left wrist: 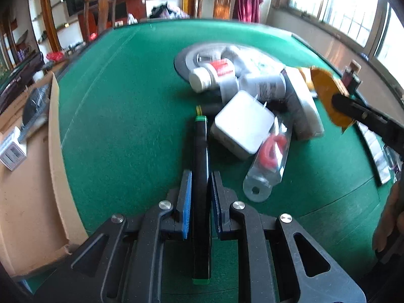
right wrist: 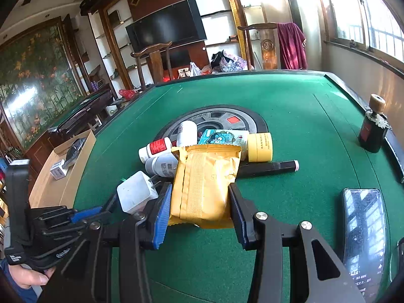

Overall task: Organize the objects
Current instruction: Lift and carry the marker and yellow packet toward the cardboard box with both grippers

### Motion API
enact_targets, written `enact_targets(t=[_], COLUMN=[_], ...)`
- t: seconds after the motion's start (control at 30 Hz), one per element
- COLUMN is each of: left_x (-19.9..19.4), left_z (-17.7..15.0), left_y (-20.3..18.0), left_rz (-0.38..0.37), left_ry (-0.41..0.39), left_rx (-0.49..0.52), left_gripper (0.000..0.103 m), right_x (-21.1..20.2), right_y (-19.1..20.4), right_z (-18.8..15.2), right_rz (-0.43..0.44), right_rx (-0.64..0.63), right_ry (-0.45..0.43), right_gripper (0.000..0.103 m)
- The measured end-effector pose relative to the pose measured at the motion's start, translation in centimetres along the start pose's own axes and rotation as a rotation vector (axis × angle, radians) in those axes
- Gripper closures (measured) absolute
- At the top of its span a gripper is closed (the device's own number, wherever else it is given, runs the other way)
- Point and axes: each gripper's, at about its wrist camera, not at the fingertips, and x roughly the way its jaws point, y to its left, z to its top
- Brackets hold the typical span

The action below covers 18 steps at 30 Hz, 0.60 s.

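Black television (right wrist: 165, 26), wooden chair (right wrist: 154, 61), maroon cloth (right wrist: 291, 44) beyond green table (right wrist: 290, 106).

Readable text in the scene

On the yellow round jar (right wrist: 260, 147), brown lettering is printed sideways and can be read as "HANAJIRUSHI", though only with some doubt. Faint embossed letters, possibly "ST", are seen on the yellow snack packet (right wrist: 205, 184). Print on the white bottles (right wrist: 161, 165) and the phone screen (right wrist: 363, 237) is too blurred to be read.
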Motion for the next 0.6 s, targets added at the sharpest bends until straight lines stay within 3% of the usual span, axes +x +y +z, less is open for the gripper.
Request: enact_targets(t=[0.17,0.3,0.6], left_x=[-0.2,-1.4,-4.4], left_z=[-0.5,-0.7,-0.5], left_y=[-0.1,-0.3,1.5], left_rz=[-0.007,0.020,-0.045], left_ry=[-0.004,-0.064,-0.153], left_rx=[0.012,0.031,-0.005], left_gripper=[0.089,0.089,0.089], right_x=[0.1,0.0,-0.7], right_y=[0.1,0.2,1.3], right_z=[-0.1,-0.1,-0.3], right_rz=[0.009,0.015,0.011], right_rx=[-0.006,-0.009,-0.028], right_ry=[0.004,-0.002,-0.046], right_gripper=[0.059,0.059,0.059])
